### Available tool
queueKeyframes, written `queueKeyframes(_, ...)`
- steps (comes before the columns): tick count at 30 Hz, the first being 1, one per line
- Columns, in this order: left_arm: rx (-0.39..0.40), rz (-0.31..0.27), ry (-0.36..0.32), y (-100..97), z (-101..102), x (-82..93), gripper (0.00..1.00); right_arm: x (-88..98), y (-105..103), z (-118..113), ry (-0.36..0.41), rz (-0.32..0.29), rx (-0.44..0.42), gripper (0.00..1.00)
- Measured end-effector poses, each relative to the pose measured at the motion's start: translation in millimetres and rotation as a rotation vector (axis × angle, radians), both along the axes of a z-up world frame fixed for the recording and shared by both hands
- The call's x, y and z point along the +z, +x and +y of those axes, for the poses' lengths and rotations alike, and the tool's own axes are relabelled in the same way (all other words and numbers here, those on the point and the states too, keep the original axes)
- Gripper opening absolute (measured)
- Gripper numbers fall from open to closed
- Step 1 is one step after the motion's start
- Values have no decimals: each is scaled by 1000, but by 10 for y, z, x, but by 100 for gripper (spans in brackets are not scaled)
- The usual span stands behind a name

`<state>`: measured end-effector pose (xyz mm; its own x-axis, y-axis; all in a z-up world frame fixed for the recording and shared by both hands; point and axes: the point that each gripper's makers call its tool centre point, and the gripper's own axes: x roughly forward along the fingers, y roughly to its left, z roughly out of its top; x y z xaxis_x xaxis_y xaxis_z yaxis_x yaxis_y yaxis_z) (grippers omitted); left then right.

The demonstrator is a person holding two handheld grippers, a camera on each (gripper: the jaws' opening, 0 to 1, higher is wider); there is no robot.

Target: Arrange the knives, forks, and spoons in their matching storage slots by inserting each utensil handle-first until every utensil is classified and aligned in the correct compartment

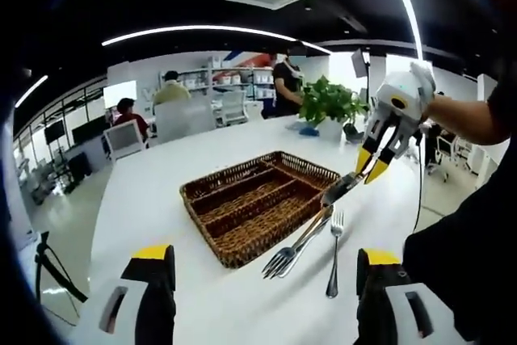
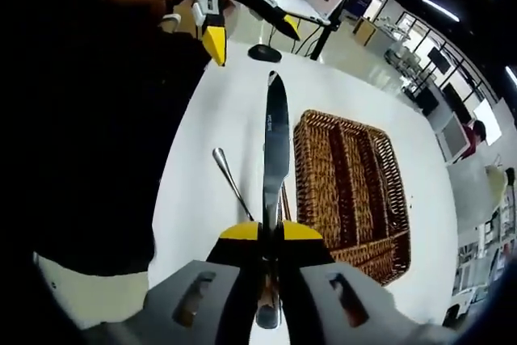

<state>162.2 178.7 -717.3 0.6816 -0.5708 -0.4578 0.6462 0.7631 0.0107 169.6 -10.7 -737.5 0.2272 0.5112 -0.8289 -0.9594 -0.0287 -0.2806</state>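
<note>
Yellow-tipped jaws of the right hand-held gripper [image 2: 262, 236] are pressed together on a table knife [image 2: 275, 147], pinching it near one end (which end lies between the jaws cannot be confirmed). The knife's long axis runs straight ahead of this gripper, its free rounded end pointing away from the camera. The wicker tray [image 2: 380, 260] lies just to the right of the knife, its long compartments roughly parallel to the knife's axis. A fork handle [image 2: 229, 175] rests on the white tabletop [image 2: 210, 111] just left of the jaws.

The left hand-held gripper [image 1: 265, 260] hangs with its jaws spread wide and nothing between them. Ahead of it lies the same tray [image 1: 242, 254], and between jaws and tray, slightly right, a fork [image 1: 334, 252] and a second fork [image 1: 287, 258] beside it.

Judgement: the coming move depends on shifting the knife sideways, to the right of the right gripper, over a slot; the right hand is the nearer one, since it already carries the knife.

View differences: the left gripper view shows the right gripper raised above the tray's far right corner, with the knife slanting down toward the forks; it also shows a potted plant [image 1: 329, 104] beyond the tray. The right gripper view shows the knife's alignment with the tray's slots.
</note>
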Motion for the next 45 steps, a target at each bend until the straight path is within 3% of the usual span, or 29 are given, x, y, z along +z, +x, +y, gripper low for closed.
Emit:
queueKeyframes(5, 1, -8, -35, -7, 48, 80, 100, 69, 38, 24, -9, -8, 2, 3)
queueKeyframes(10, 4, -46, -22, 38, 117, 147, 100, 105, 89, 18, -28, -7, -21, 3)
queueKeyframes(15, -5, -80, -55, 39, 77, 253, 100, 100, 98, 6, -34, -9, -23, 3)
queueKeyframes(18, -9, -110, -38, 36, 38, 307, 100, 95, 103, -9, -42, -11, -23, 3)
queueKeyframes(45, -17, -121, -19, 35, 25, 316, 100, 150, 324, 89, -62, -9, -36, 3)
